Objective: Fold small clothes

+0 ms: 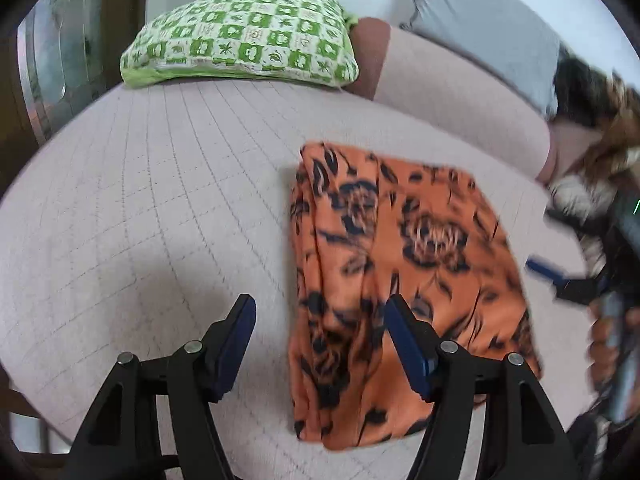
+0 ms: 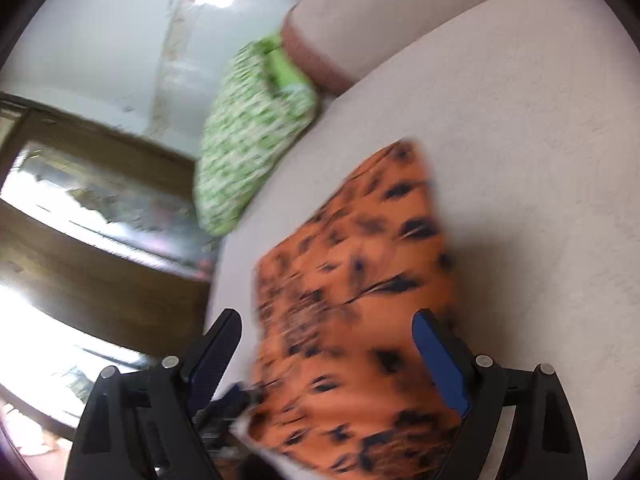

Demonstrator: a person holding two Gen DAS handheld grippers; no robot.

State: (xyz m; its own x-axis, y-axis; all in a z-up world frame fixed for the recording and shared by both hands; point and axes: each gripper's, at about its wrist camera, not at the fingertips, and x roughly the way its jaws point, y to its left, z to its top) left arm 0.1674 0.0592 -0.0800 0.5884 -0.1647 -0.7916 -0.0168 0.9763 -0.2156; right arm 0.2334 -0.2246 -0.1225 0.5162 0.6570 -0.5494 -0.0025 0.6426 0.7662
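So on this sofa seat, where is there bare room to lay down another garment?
The widest bare patch of the seat lies left of the folded orange cloth, below the green pillow. A narrower strip runs between the cloth and the backrest. The right side is crowded: the right tongs and a patterned heap.

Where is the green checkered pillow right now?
In the left wrist view the green pillow lies at the far end of the pale couch seat, top left, beyond the folded orange cloth.
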